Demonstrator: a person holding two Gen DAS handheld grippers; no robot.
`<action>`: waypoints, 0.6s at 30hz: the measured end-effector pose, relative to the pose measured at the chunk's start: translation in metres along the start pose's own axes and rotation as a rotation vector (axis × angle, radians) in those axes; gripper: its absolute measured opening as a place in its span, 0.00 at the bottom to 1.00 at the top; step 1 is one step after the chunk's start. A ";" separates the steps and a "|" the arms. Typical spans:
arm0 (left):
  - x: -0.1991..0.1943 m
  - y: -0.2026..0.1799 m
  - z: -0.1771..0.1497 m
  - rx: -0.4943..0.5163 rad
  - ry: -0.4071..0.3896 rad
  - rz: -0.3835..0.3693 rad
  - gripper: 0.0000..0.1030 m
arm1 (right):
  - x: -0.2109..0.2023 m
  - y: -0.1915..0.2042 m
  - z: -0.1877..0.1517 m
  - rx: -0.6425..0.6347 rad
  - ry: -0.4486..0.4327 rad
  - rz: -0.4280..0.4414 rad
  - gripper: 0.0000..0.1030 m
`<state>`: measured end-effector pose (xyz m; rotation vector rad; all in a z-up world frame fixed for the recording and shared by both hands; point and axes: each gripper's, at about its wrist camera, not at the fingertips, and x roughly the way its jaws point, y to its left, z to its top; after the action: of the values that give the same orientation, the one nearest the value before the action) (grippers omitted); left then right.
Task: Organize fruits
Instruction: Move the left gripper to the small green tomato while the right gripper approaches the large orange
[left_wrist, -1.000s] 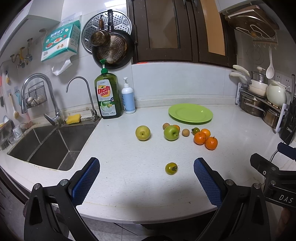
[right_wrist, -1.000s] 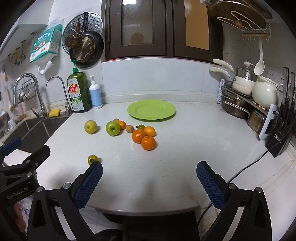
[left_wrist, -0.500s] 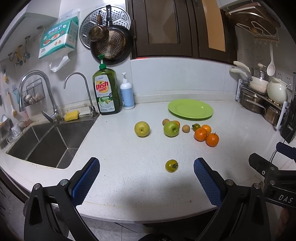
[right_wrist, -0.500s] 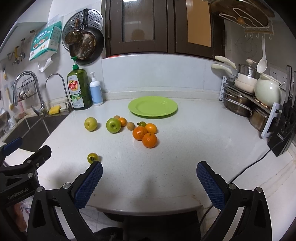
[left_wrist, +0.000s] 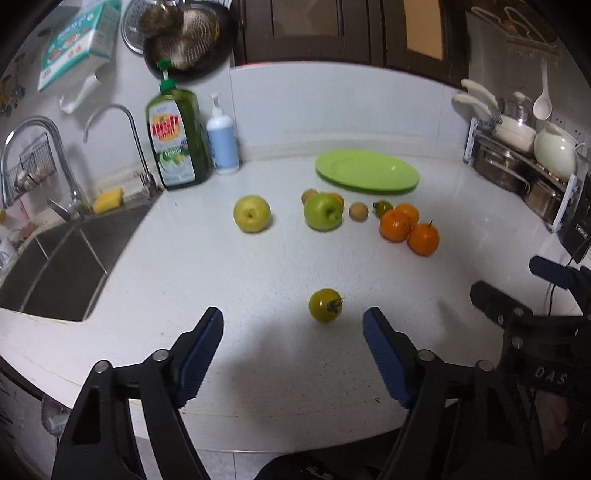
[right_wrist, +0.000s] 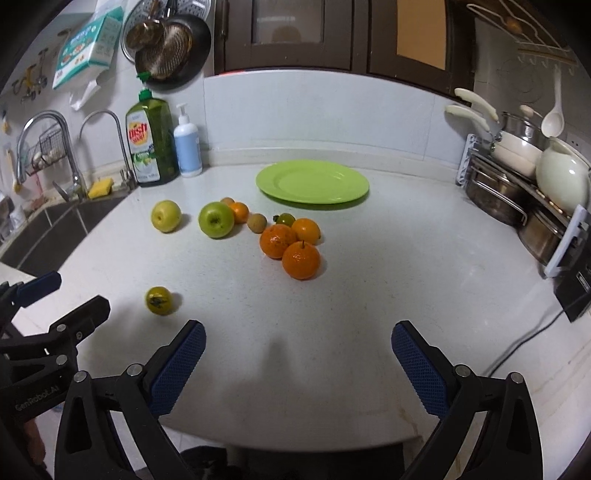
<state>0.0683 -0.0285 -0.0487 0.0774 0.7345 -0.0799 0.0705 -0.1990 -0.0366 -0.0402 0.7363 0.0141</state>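
Note:
A green plate (left_wrist: 367, 171) (right_wrist: 312, 181) lies at the back of the white counter. In front of it sit a yellow apple (left_wrist: 252, 213) (right_wrist: 166, 216), a green apple (left_wrist: 323, 212) (right_wrist: 216, 219), several oranges (left_wrist: 395, 225) (right_wrist: 300, 260) and small brown fruits (left_wrist: 358, 212). A small green tomato (left_wrist: 325, 305) (right_wrist: 159, 300) lies alone nearer me. My left gripper (left_wrist: 293, 326) hovers just short of that tomato, jaws closing with nothing between them. My right gripper (right_wrist: 298, 338) stands open over bare counter, short of the oranges.
A steel sink (left_wrist: 55, 266) with taps is at the left. A dish soap bottle (left_wrist: 176, 138) and a white pump bottle (left_wrist: 222, 142) stand at the back wall. A rack of pots (right_wrist: 517, 184) and a black cable (right_wrist: 524, 341) are at the right.
Both grippers have moved forward and down toward the fruit. The left gripper's jaws have narrowed. The fruits lie where they were.

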 end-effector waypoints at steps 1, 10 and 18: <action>0.005 -0.001 0.000 -0.001 0.012 -0.002 0.68 | 0.006 0.000 0.002 -0.005 0.007 -0.001 0.96; 0.045 -0.013 0.003 0.001 0.096 -0.026 0.47 | 0.054 -0.006 0.012 -0.004 0.081 0.033 0.87; 0.071 -0.021 0.007 0.003 0.161 -0.037 0.37 | 0.080 -0.014 0.017 0.004 0.129 0.053 0.77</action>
<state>0.1233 -0.0532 -0.0921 0.0734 0.8973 -0.1108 0.1420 -0.2120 -0.0773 -0.0178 0.8661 0.0609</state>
